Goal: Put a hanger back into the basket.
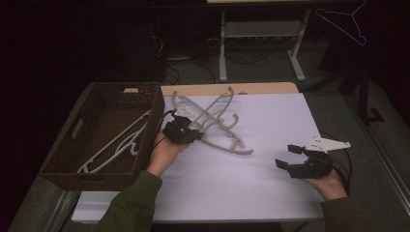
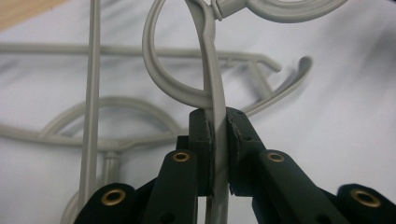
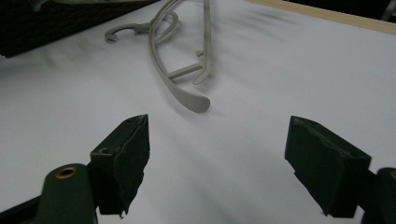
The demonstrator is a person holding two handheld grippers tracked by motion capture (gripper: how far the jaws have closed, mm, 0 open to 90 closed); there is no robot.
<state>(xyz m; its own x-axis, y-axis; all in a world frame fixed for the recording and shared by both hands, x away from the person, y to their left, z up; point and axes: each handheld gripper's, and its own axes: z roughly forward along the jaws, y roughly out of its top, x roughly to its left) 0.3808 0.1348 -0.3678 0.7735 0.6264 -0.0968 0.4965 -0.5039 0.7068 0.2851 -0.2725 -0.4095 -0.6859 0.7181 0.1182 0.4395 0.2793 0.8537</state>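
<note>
Grey plastic hangers [image 1: 212, 121] lie crossed on the white tabletop [image 1: 270, 183] near its far left. My left gripper [image 1: 186, 133] sits at their near left side, shut on a hanger bar [image 2: 215, 88] that runs up between the jaws in the left gripper view. More grey hangers [image 1: 118, 142] lie inside the dark woven basket [image 1: 63, 169] at the table's left. My right gripper [image 1: 290, 155] rests at the near right, open and empty, facing a hanger's end [image 3: 194, 100] farther off. Its fingers [image 3: 123, 158] stand wide apart.
A grey three-cornered plate [image 1: 329, 144] sits on the right gripper. A wooden strip [image 1: 232, 88] borders the table's far edge. Beyond it stand a metal table frame [image 1: 261, 43] and floor cables. A wire hanger [image 1: 345, 21] hangs at the upper right.
</note>
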